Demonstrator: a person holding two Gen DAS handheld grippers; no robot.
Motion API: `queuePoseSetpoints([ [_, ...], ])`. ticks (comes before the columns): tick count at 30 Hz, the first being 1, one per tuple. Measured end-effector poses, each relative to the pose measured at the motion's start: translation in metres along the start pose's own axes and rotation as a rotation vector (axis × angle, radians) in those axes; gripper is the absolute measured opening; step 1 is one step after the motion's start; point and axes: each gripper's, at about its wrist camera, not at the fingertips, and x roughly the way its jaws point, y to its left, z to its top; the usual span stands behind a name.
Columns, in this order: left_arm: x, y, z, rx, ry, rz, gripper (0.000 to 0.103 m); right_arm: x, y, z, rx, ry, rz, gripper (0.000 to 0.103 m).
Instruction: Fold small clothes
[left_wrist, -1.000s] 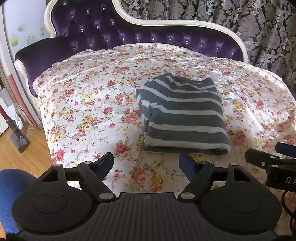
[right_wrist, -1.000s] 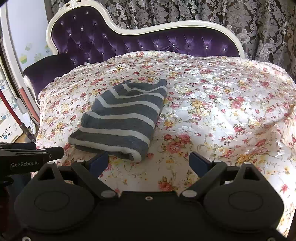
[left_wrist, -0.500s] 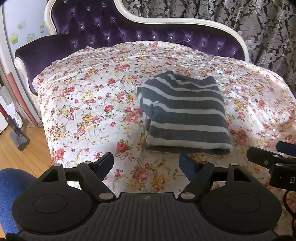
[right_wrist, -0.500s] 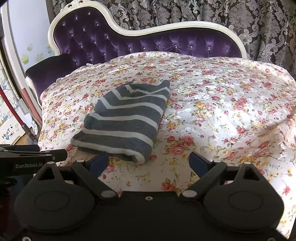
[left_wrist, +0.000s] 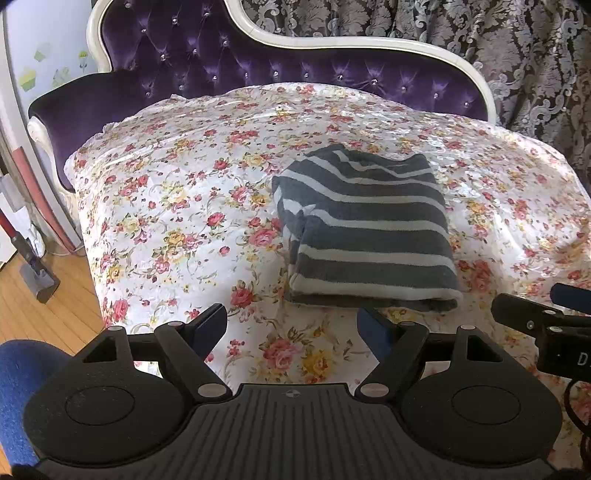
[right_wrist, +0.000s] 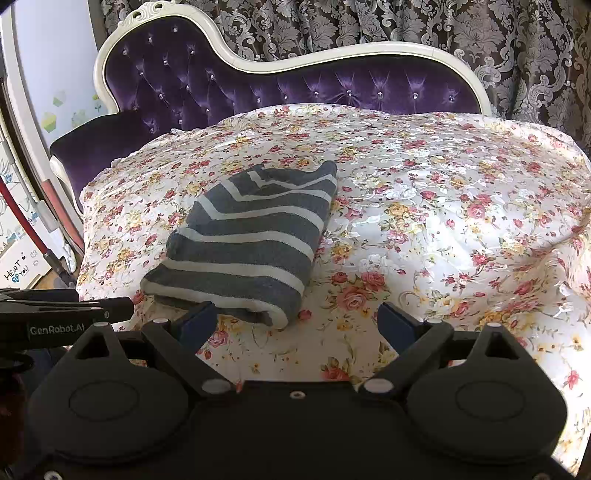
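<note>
Purple tufted velvet with a cream carved frame makes up the one chaise longue (left_wrist: 229, 74), which stands before a single patterned grey curtain (left_wrist: 517, 55), and over its seat lies one floral bedspread (left_wrist: 166, 192), white satin with red and yellow roses, covering the whole working surface. On that cover rests the only garment in sight, one striped knit (left_wrist: 365, 225) in dark grey with pale bands, already made into a compact rectangular bundle of several layers; from the left wrist view its open layered edge faces the left side of the picture, while its rounded folded edge runs nearest the cameras. Judging from that neat stack, the folding of this piece looks finished, or close to it, and no second piece waiting its turn shows anywhere on the cover, so what may be left is at most a tidy-up or a move to one side. Two tools are present. Over the near edge of the cover, short of the bundle and apart from it, the left gripper (left_wrist: 293, 326) hangs with its blue-padded jaws standing wide and nothing between them. Beside it, likewise short of the knit, the right gripper (right_wrist: 297, 323) shows wide-spread jaws holding nothing; its left pad overlaps the bundle's near edge in the picture, though contact cannot be made out. Off the left side, one wooden floor (left_wrist: 40, 314) carries a single upright cleaner head.
</note>
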Motion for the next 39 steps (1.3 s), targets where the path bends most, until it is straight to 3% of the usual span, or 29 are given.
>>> queuePoseSetpoints([
  [39,0.0023,-0.0046,0.0065,0.025,0.009,0.017,0.077,0.0092,-0.0033,0.0047,0.018,0.029,0.011,0.094],
])
